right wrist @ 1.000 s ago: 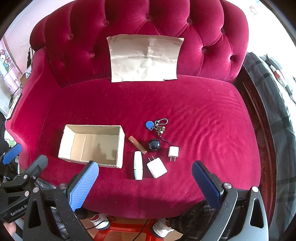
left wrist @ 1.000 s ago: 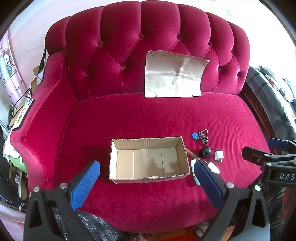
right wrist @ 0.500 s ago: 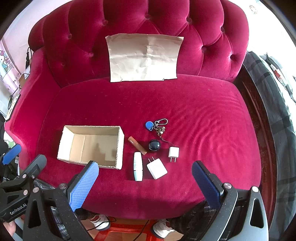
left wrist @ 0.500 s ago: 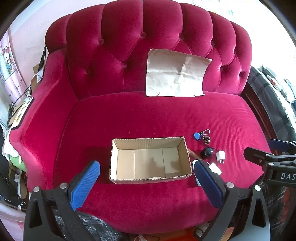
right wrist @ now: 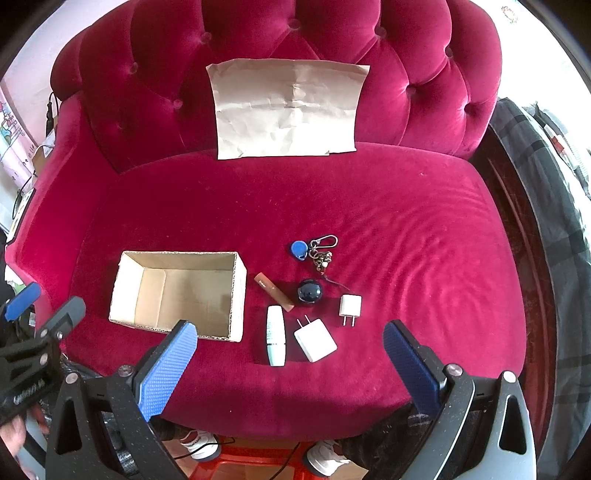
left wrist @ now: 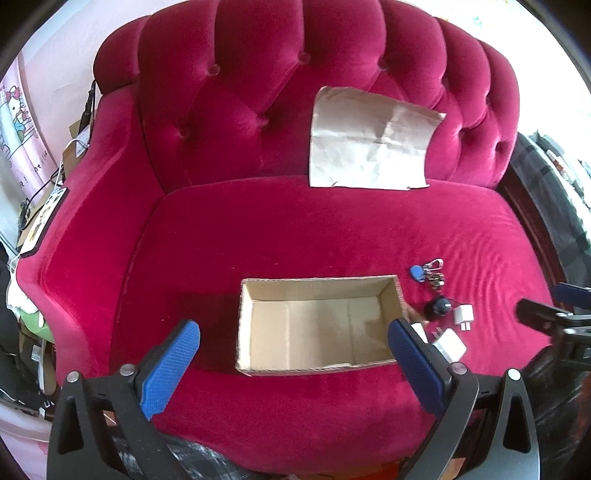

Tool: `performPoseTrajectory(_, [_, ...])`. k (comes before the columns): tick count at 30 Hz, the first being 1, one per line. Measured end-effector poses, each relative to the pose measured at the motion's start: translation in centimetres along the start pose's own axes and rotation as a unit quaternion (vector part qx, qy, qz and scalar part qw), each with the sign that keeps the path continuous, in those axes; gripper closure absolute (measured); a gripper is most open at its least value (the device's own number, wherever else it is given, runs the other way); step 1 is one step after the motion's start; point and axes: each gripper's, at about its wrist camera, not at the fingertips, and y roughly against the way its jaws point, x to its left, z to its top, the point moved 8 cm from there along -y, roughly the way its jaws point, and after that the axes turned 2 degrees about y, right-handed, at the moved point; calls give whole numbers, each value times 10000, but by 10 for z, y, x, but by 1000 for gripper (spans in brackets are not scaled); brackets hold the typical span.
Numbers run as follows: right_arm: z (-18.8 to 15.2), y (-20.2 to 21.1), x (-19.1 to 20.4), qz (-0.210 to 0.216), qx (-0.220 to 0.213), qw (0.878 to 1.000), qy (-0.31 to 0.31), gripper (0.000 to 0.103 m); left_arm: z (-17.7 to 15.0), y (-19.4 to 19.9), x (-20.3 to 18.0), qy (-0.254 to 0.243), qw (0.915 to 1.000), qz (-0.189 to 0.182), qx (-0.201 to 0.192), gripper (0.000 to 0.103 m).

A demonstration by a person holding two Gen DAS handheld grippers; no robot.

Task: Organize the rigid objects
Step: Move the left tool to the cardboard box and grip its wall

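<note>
An empty cardboard box (left wrist: 317, 325) (right wrist: 177, 291) sits open on the red sofa seat. To its right lie a brown tube (right wrist: 273, 291), a white tube (right wrist: 276, 335), a large white charger (right wrist: 314, 339), a small white charger (right wrist: 349, 308), a dark round object (right wrist: 309, 291) and a blue tag on a keyring (right wrist: 300, 249). My left gripper (left wrist: 295, 363) is open and empty, over the box's near edge. My right gripper (right wrist: 291, 363) is open and empty, near the seat's front edge before the white tube and large charger.
A creased brown paper sheet (right wrist: 286, 107) leans on the sofa's tufted backrest (right wrist: 332, 33). A dark plaid blanket (right wrist: 546, 221) lies to the right of the sofa. Clutter and cables sit past the left armrest (left wrist: 48, 206).
Both grippers have moved a little closer to the seat and stay open. The box and the small objects have not moved.
</note>
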Motion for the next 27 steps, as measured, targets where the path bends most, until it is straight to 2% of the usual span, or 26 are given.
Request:
performPoseTrajectory(12, [6, -27, -3, 0, 198, 9998, 56, 0, -8, -80, 54, 132, 9986, 385, 333, 0])
performPoseTrajectory(27, [8, -59, -8, -50, 491, 9987, 133, 0, -31, -157, 88, 219, 9956, 465, 784, 0])
